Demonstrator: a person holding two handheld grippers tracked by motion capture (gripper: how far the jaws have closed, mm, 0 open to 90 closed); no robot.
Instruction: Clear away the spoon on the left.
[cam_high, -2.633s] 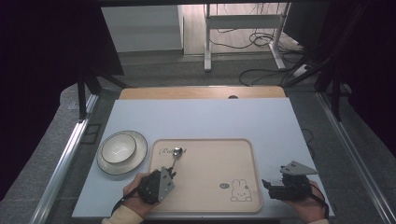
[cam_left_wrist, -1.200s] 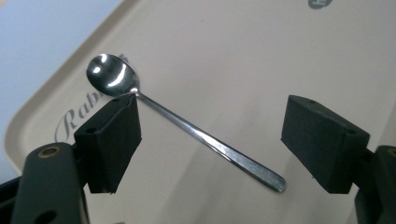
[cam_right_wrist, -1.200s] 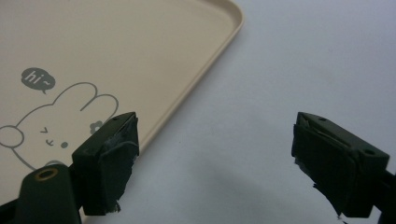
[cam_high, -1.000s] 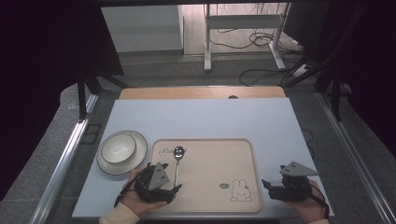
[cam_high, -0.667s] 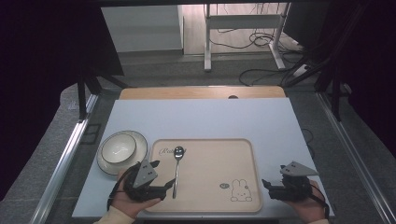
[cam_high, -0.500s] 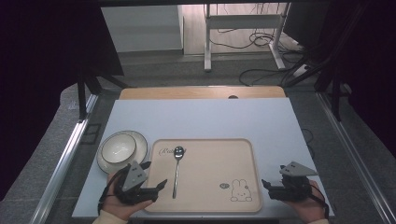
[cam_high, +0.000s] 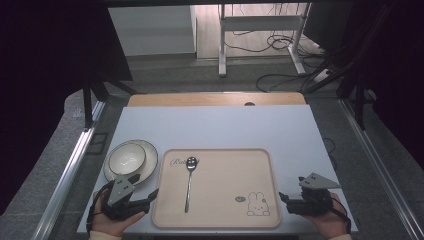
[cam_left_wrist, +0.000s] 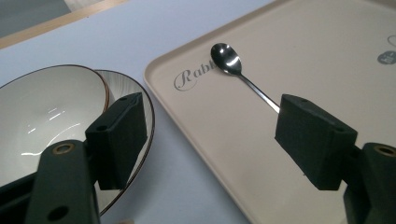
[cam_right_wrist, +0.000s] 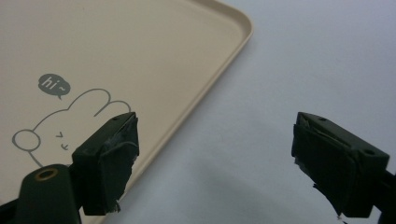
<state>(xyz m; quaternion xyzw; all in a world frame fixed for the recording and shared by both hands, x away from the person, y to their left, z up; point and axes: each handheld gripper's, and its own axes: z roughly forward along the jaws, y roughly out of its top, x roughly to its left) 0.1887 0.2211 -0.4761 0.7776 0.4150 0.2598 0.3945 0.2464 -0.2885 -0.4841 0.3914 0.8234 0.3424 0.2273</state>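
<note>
The beige rectangular plastic tray (cam_high: 220, 187) lies near the front edge of the pale blue desk (cam_high: 225, 127), whose far half is open room. A slim metal spoon (cam_high: 189, 182) lies on the tray's left part, bowl pointing away. The left claw (cam_high: 145, 199) hovers just off the tray's left rim, beside the white ceramic bowl (cam_high: 127, 159) on its plate; its jaws, wide apart and empty, have just been closing slightly. The spoon lies to its right, untouched. The right claw (cam_high: 286, 198) rests by the tray's right edge, jaws apart and empty.

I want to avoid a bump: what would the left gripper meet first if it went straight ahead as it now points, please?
Probably the tray rim: the left gripper, jaws open and empty, aims between the bowl and the spoon. Depth is unclear.
</note>
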